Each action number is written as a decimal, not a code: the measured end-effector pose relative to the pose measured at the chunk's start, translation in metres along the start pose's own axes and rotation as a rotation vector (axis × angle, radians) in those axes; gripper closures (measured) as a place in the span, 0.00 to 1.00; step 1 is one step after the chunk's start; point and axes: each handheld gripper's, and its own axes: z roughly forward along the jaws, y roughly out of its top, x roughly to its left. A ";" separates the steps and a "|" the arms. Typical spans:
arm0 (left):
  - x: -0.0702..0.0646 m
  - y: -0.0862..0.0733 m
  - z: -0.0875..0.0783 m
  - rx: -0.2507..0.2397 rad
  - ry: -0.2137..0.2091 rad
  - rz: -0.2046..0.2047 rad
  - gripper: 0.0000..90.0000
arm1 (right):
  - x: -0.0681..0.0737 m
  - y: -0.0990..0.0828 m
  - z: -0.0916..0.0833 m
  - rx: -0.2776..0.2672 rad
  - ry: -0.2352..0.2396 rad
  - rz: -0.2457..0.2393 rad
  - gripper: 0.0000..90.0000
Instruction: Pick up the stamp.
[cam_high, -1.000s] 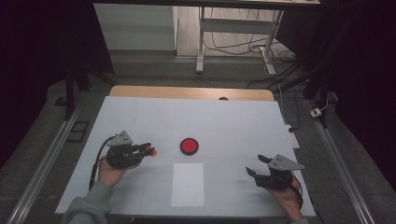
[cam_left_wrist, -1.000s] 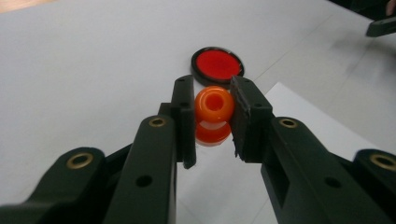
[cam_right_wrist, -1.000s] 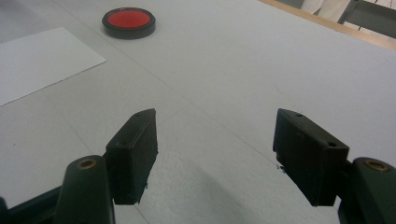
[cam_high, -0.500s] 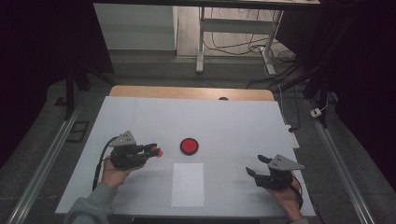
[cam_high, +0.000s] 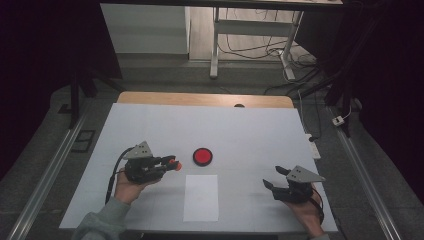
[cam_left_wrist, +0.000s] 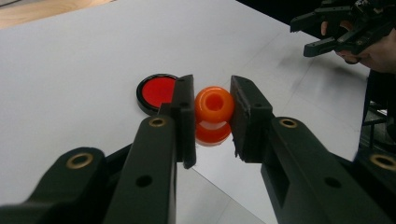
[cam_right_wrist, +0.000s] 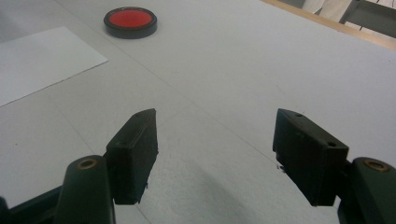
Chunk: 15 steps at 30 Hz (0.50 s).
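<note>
The left gripper view shows the small glossy orange ring-shaped piece (cam_left_wrist: 214, 104) has a hollow centre; the high view shows an orange speck. The left gripper (cam_left_wrist: 212, 116) clamps it just above the table, near the round black-rimmed red disc (cam_left_wrist: 156, 91); the right gripper (cam_right_wrist: 215, 154) hangs wide open, empty.

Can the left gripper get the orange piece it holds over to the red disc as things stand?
Probably yes. The left gripper, shut on the orange piece, sits just beside the red disc, with bare white table between them.
</note>
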 end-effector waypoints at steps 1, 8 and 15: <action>0.000 0.000 0.001 0.000 -0.003 0.001 0.80 | 0.000 0.000 0.000 0.000 0.000 -0.001 0.34; -0.005 0.003 0.007 -0.002 -0.020 0.006 0.80 | 0.001 0.000 0.000 0.003 -0.001 -0.002 0.34; -0.014 0.009 0.019 0.007 -0.049 0.030 0.80 | 0.001 0.000 0.001 -0.001 0.002 -0.001 0.34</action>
